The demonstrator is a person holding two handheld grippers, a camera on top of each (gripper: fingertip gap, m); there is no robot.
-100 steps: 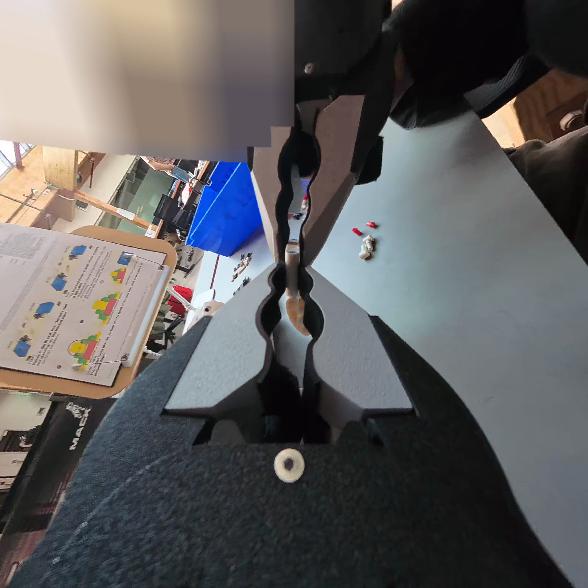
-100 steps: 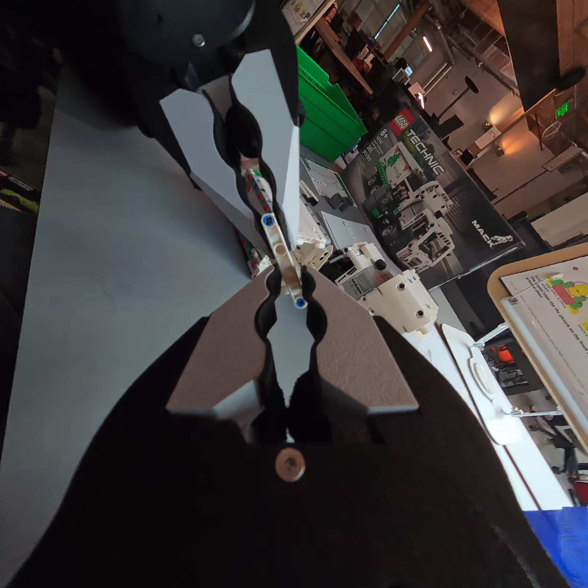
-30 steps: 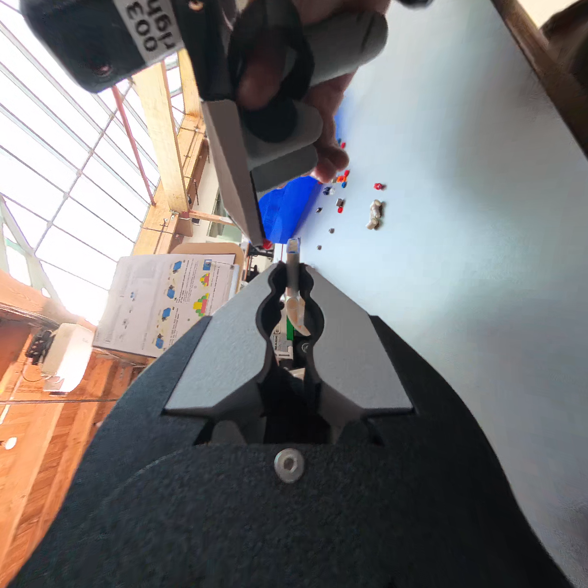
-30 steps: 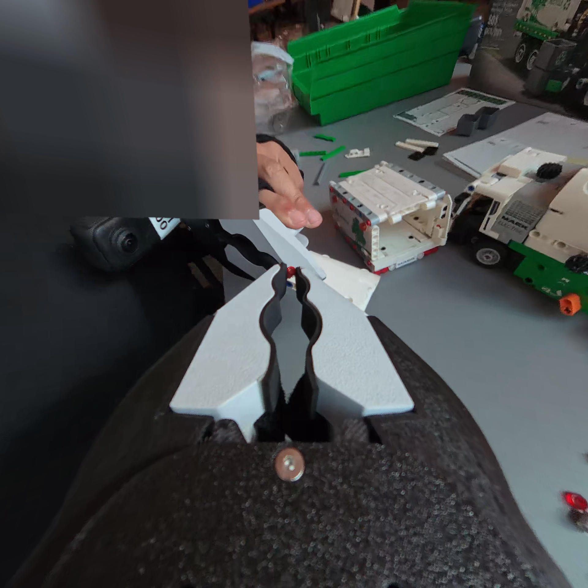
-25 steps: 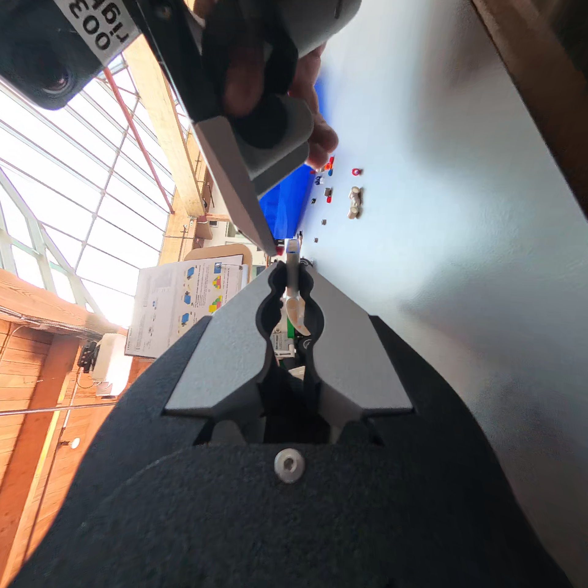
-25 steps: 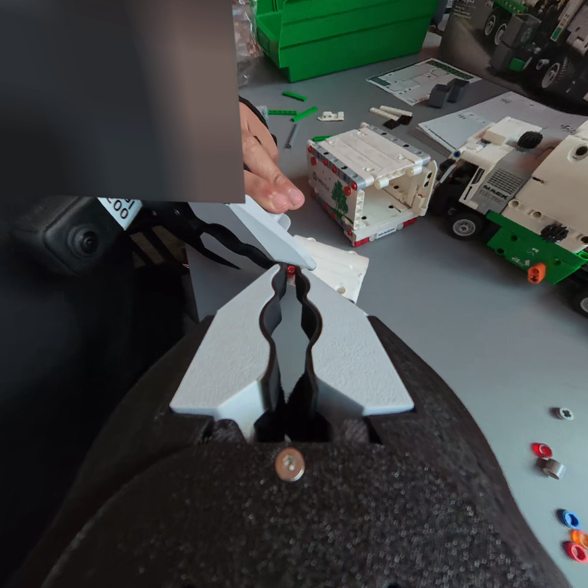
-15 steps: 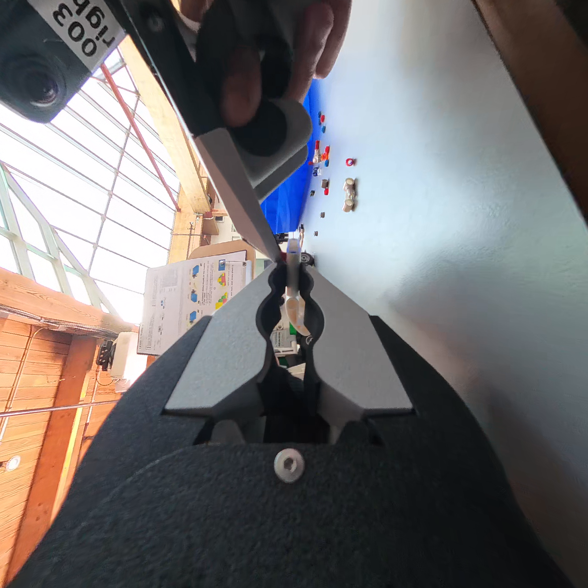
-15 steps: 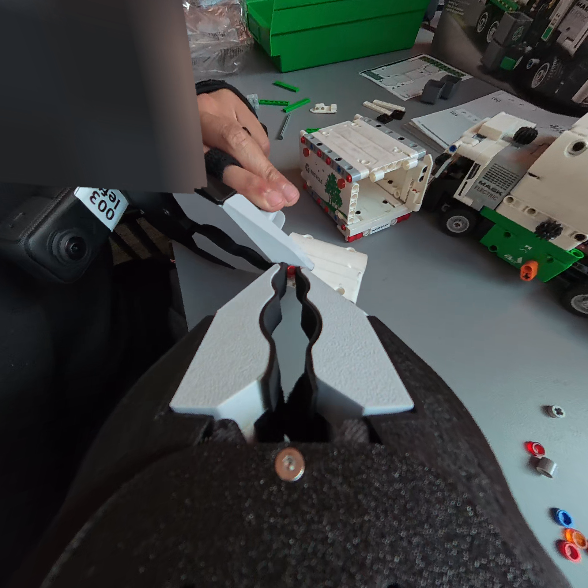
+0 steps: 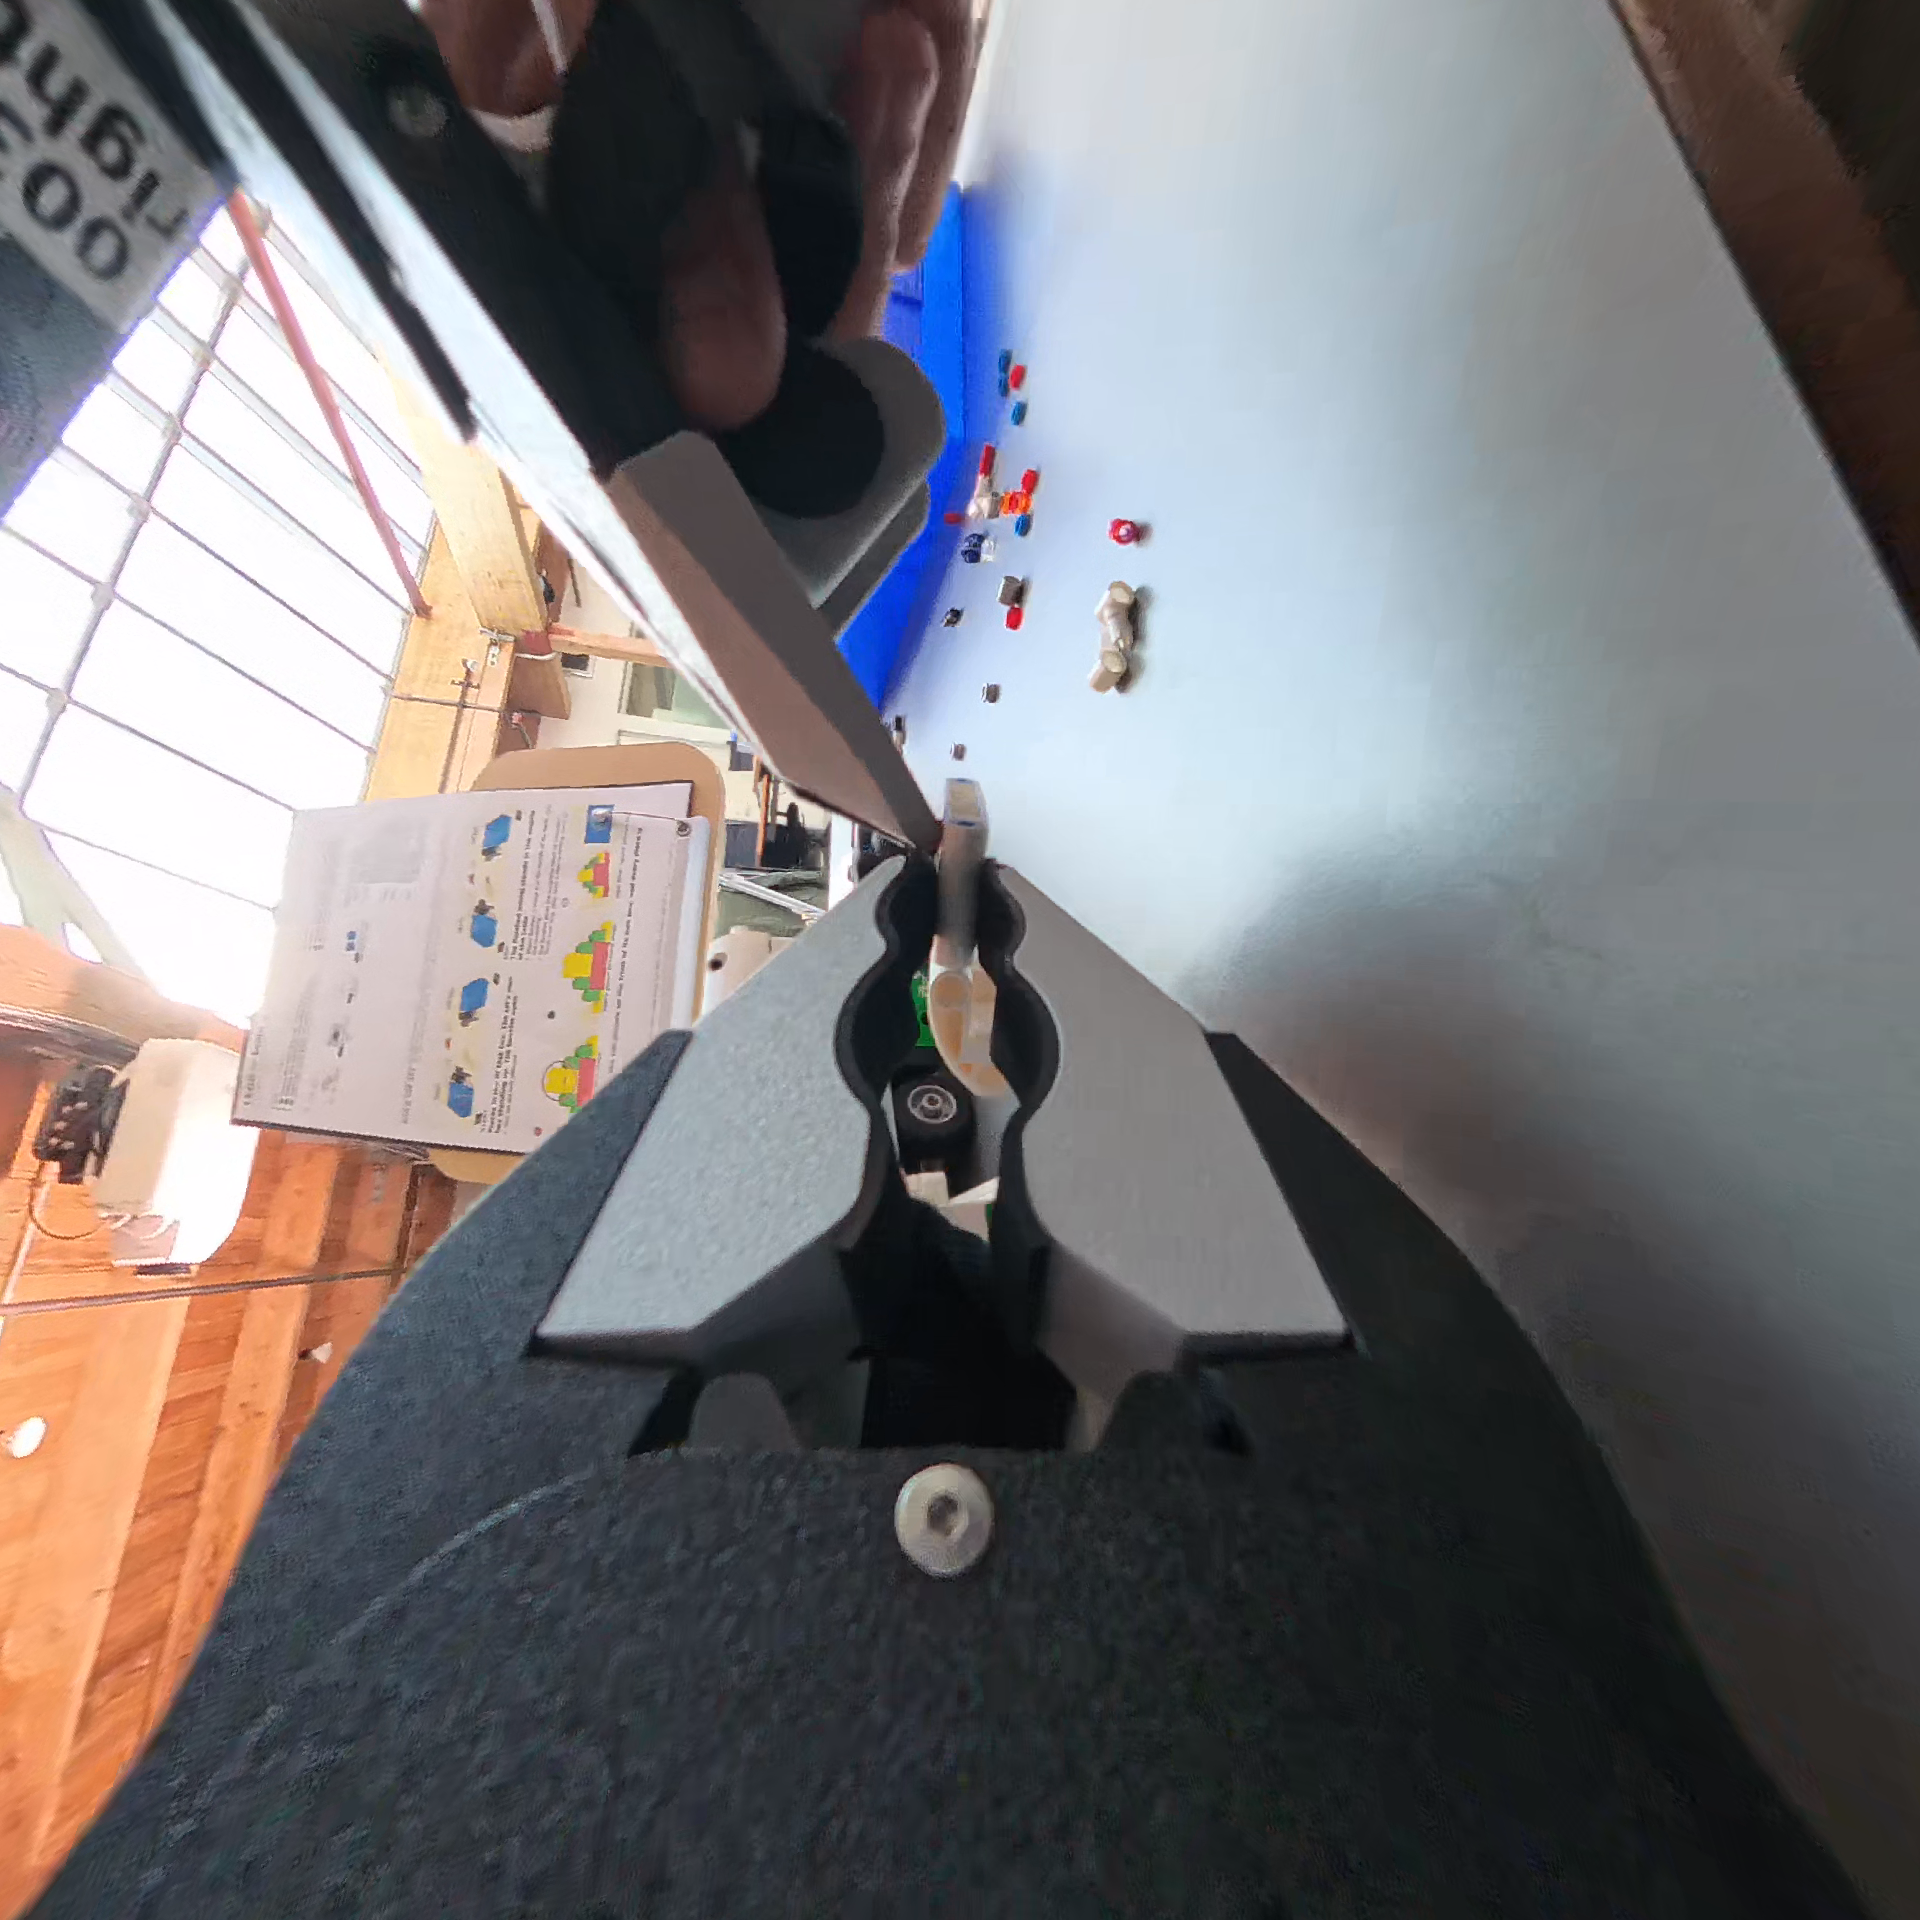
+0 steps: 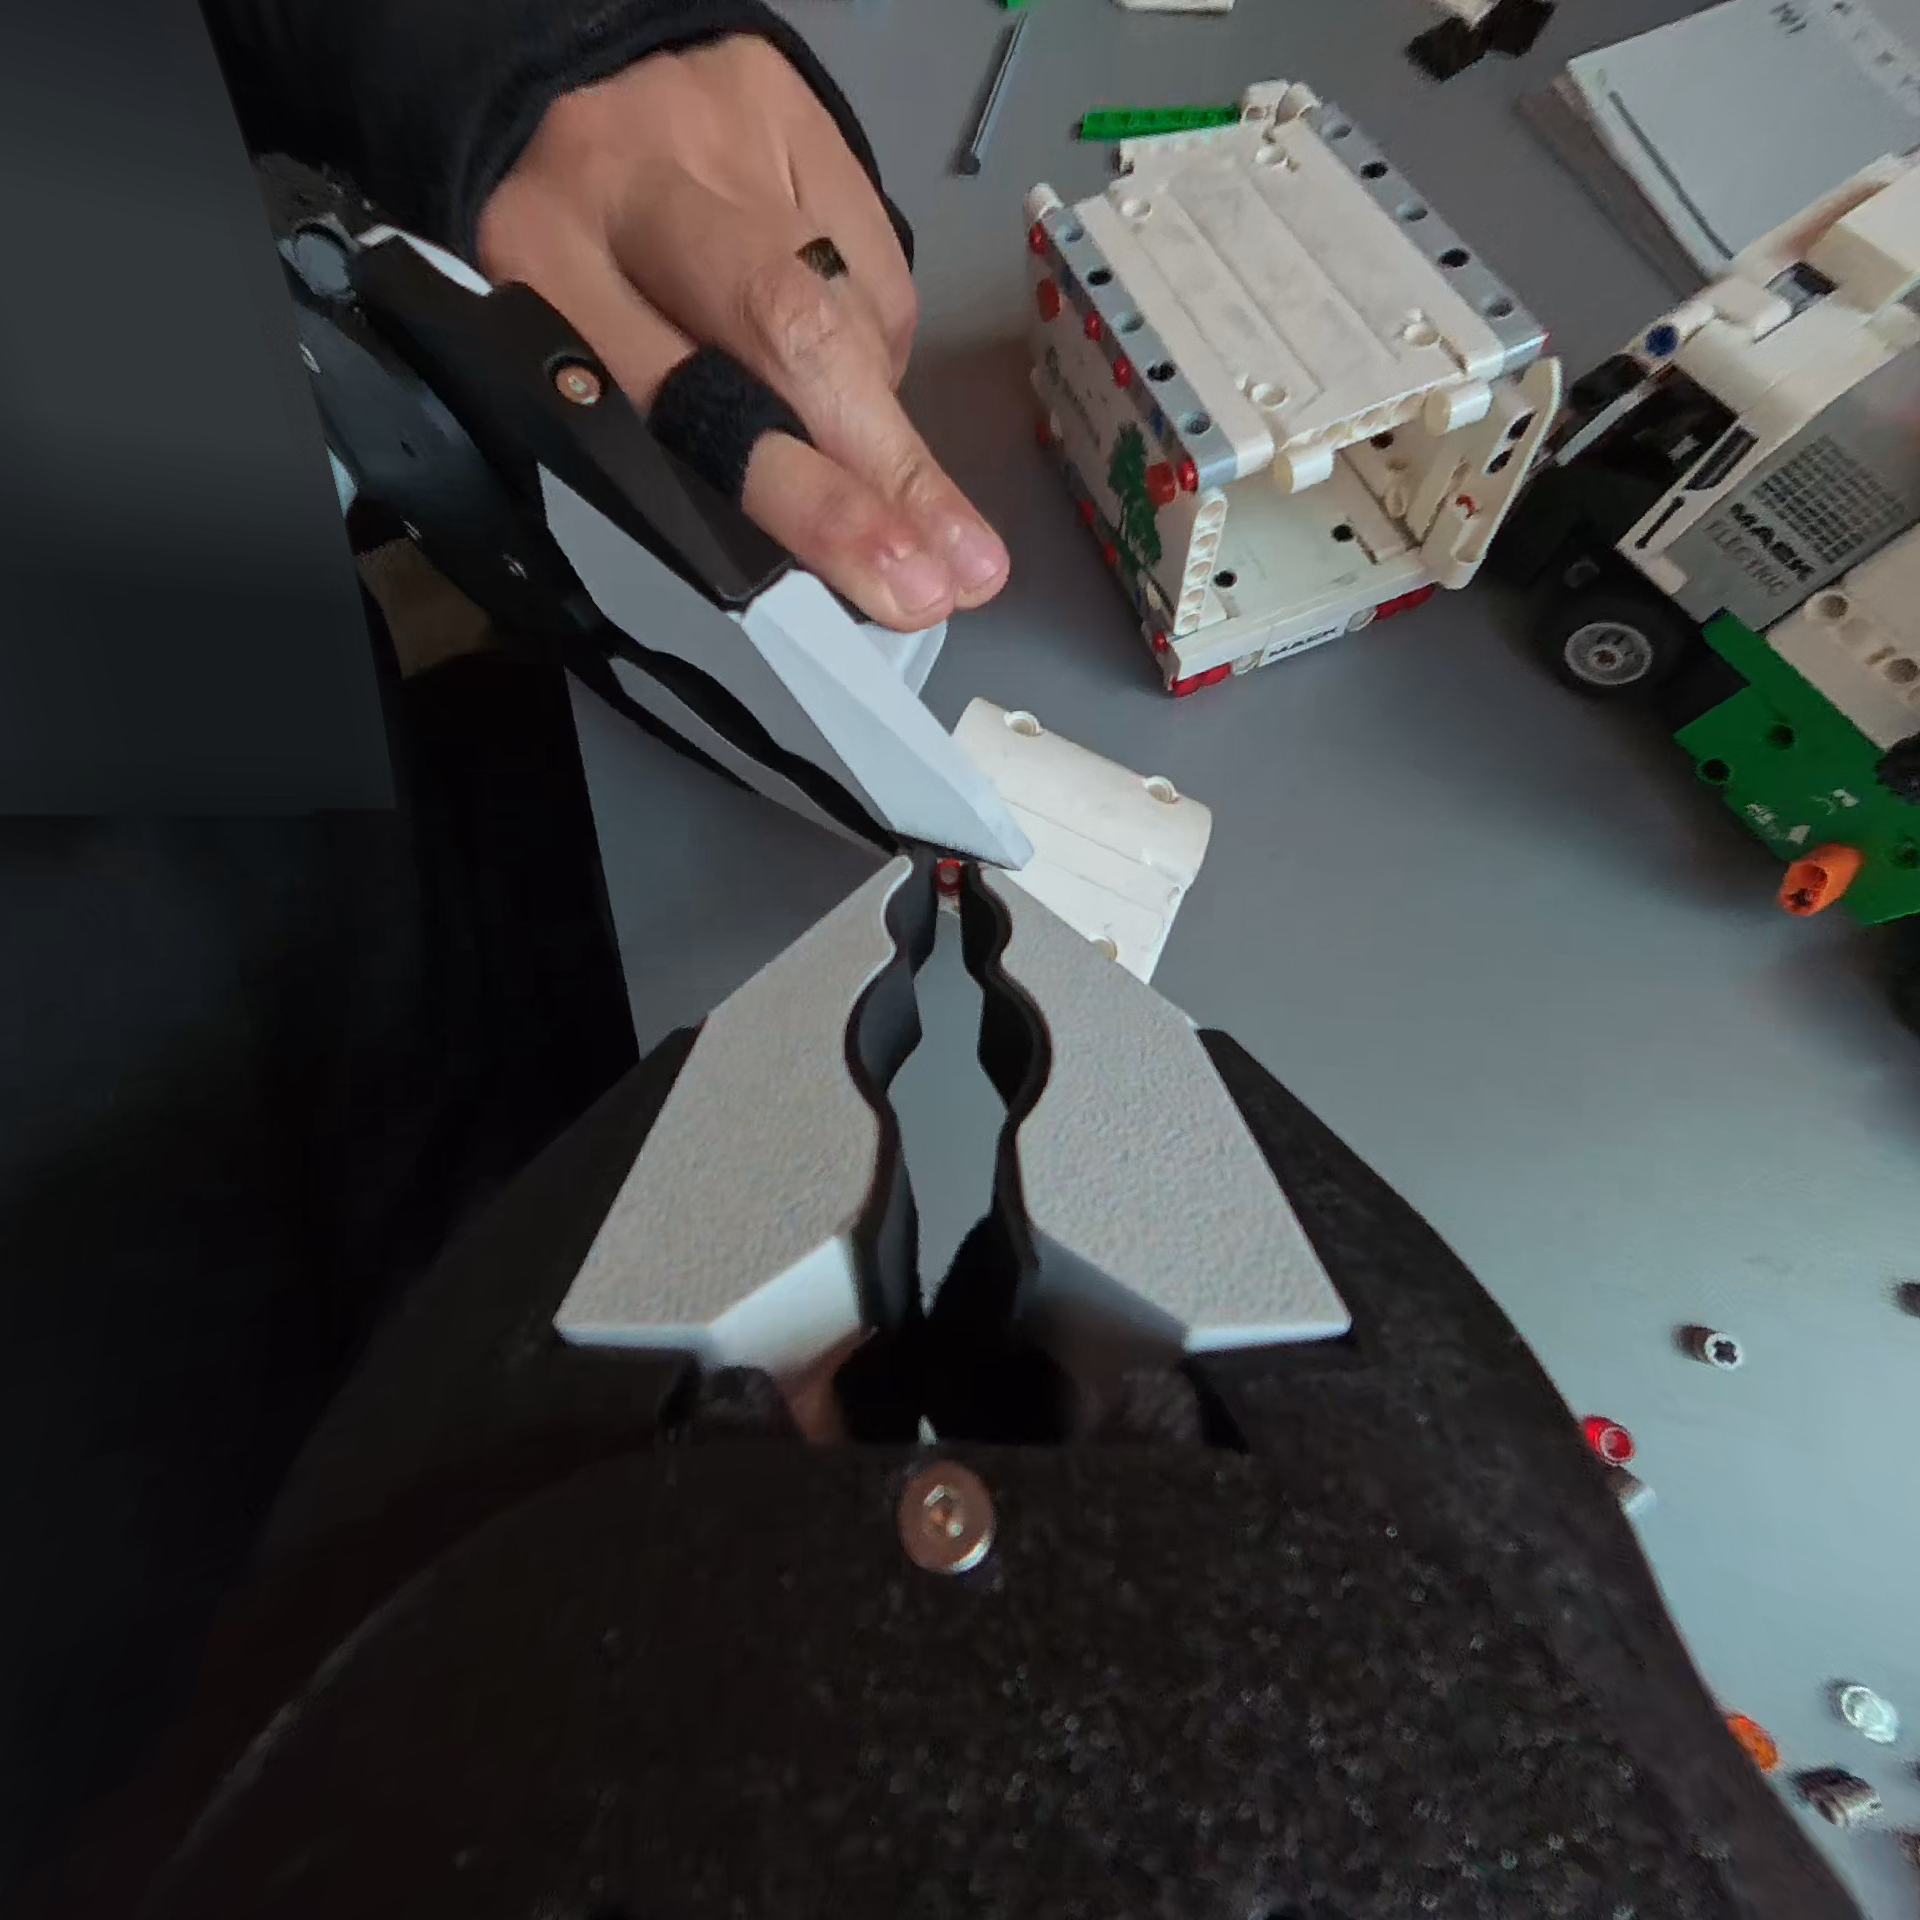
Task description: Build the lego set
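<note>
My left gripper is shut on a white Lego panel, seen edge-on between its fingers. In the right wrist view the panel sticks out to the right of the left gripper's tip. My right gripper is shut on a small red pin and holds it right against the panel's edge, tip to tip with the left gripper. In the left wrist view the right gripper's finger comes in from the upper left and ends at the panel.
A white box-shaped truck body and a white and green truck stand on the grey table. Small loose pins lie at the right, also in the left wrist view. An instruction sheet stands behind. Left and right tips are no more than a few centimetres apart.
Both grippers stay tip to tip with their parts. The right wrist view has tipped down and come closer to the table; the held panel and the truck body look larger.
</note>
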